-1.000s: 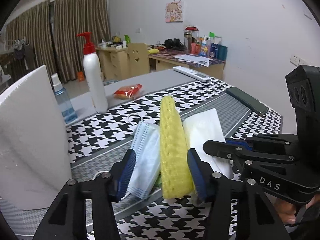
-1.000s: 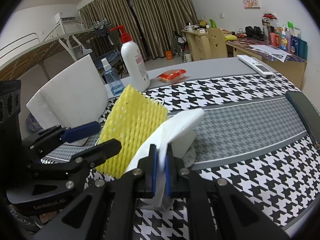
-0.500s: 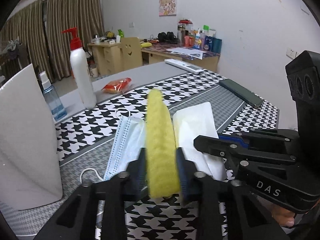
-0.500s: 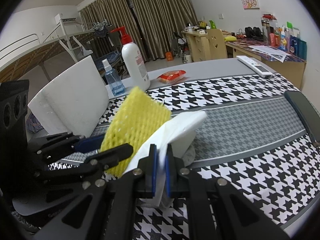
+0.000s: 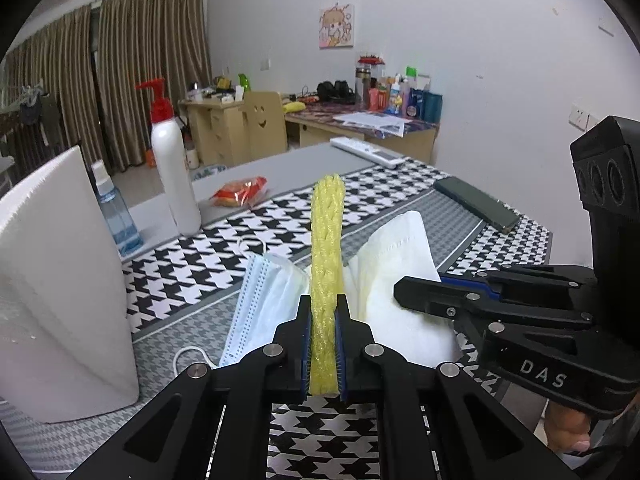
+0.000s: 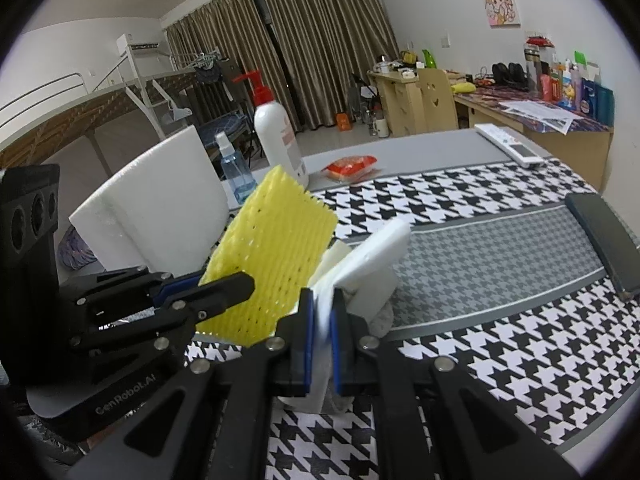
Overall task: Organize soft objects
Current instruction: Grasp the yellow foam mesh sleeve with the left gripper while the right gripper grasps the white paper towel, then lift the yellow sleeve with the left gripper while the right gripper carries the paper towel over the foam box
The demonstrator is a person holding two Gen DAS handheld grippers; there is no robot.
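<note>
My left gripper [image 5: 323, 344] is shut on a yellow foam net sleeve [image 5: 327, 256], held upright on edge above the table; in the right wrist view the sleeve [image 6: 272, 256] shows as a broad yellow sheet. My right gripper [image 6: 322, 340] is shut on a white folded cloth or tissue [image 6: 372, 256], which also shows in the left wrist view [image 5: 396, 264] beside the sleeve. A light blue face mask [image 5: 260, 300] lies on the table left of the sleeve.
A houndstooth table runner [image 5: 192, 264] covers the table. A white foam board [image 5: 52, 280] stands at the left. A blue spray bottle [image 5: 116, 216], a white pump bottle [image 5: 172, 168], an orange packet [image 5: 240, 196], a remote [image 5: 368, 152] and a dark case [image 5: 476, 204] lie farther back.
My left gripper closed on the yellow foam sleeve, which now stands squeezed thin between the jaws. My right gripper has stayed shut on the white cloth.
</note>
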